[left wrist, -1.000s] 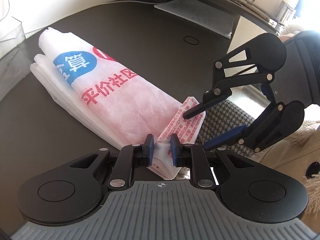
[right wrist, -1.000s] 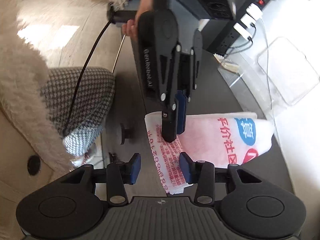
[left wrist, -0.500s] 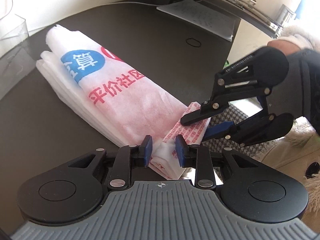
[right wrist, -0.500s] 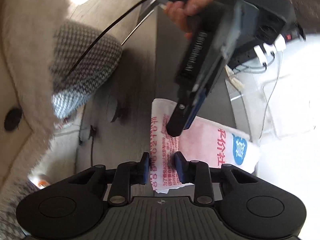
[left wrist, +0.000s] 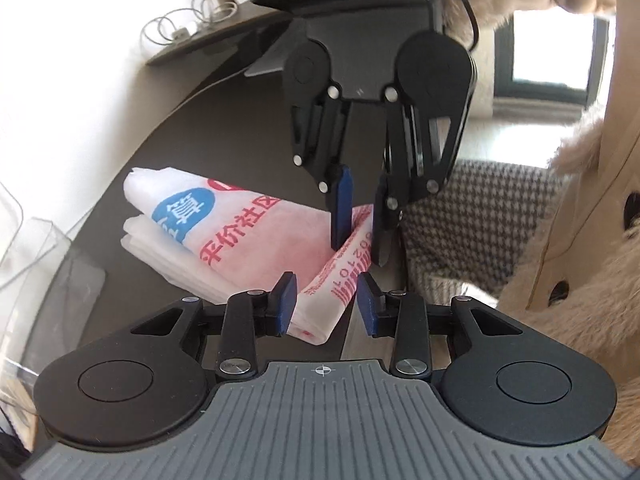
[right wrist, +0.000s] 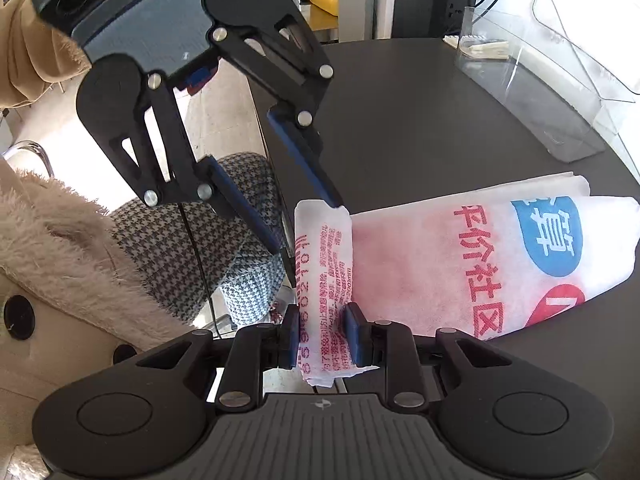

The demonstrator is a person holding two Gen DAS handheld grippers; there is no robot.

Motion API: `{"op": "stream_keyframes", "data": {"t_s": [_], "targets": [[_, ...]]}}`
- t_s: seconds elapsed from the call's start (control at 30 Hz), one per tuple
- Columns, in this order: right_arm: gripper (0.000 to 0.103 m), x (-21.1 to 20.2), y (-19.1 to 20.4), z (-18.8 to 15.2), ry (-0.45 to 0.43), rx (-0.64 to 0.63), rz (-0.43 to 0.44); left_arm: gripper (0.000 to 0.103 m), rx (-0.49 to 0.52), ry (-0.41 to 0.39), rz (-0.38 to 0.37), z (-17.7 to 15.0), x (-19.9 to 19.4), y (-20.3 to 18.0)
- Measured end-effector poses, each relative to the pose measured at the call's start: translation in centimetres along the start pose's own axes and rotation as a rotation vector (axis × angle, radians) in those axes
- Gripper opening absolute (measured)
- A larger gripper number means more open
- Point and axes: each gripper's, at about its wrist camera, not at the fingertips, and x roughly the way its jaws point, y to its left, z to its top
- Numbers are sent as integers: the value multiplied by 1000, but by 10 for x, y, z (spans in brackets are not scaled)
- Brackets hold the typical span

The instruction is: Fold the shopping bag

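Observation:
The shopping bag (left wrist: 248,240) is a white and pink bundle with red print and a blue circle, lying folded on the dark table (left wrist: 224,132). Its narrow printed end sticks out past the table edge. My left gripper (left wrist: 326,306) straddles that end's near corner; its jaws are opening and the right pad stands clear of the fabric. My right gripper (left wrist: 360,254) comes down from above onto the same end. In the right wrist view the right gripper (right wrist: 323,338) is shut on the printed strip of the bag (right wrist: 440,264), with the left gripper (right wrist: 311,227) at the strip's far corner.
A clear plastic box (right wrist: 540,80) stands on the table (right wrist: 420,120) beyond the bag. A houndstooth seat cushion (left wrist: 480,216) lies below the table edge. A person's furry beige coat (left wrist: 580,260) fills the right side. Coiled cables (left wrist: 180,24) lie at the back.
The left jaws have widened and let the bag end loose. The right jaws have narrowed onto the printed strip. Both grippers rolled and shifted, so they now face each other.

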Motion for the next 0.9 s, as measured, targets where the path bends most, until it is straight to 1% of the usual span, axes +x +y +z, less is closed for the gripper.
{"op": "stream_keyframes", "data": {"t_s": [0.07, 0.13, 0.2, 0.27, 0.37, 0.4, 0.47, 0.57, 0.67, 0.7, 0.77, 0.8, 0.83, 0.9], "targets": [[25, 2, 0, 3, 8, -7, 3, 38, 47, 27, -12, -3, 8, -4], [25, 4, 1, 6, 12, -7, 7, 29, 41, 65, -31, -3, 17, -6], [25, 7, 0, 7, 8, 6, 11, 27, -25, 85, -61, -4, 20, 2], [26, 6, 1, 6, -10, 26, -3, 26, -107, 83, -103, -4, 21, 13], [38, 1, 14, -5, -56, 4, -78, 26, -219, 76, -172, -3, 25, 29], [39, 0, 21, -8, -72, -16, -105, 26, -245, 79, -200, -4, 27, 35], [40, 0, 31, -14, -102, -58, -155, 26, -282, 93, -254, -3, 29, 46], [39, -4, 45, -23, -143, -116, -222, 26, -305, 128, -328, 1, 36, 60], [37, -5, 58, -27, -173, -181, -275, 27, -313, 151, -378, 3, 42, 68], [36, -5, 59, -26, -177, -194, -282, 27, -316, 158, -393, 4, 44, 70], [32, -7, 55, -28, -177, -190, -283, 27, -341, 158, -417, 2, 46, 75], [27, -13, 50, -32, -173, -174, -282, 27, -359, 152, -427, 0, 47, 77], [25, -16, 44, -35, -172, -146, -269, 27, -373, 147, -432, -2, 47, 78], [25, -23, 29, -41, -167, -49, -203, 27, -403, 128, -449, -8, 46, 77]]}}
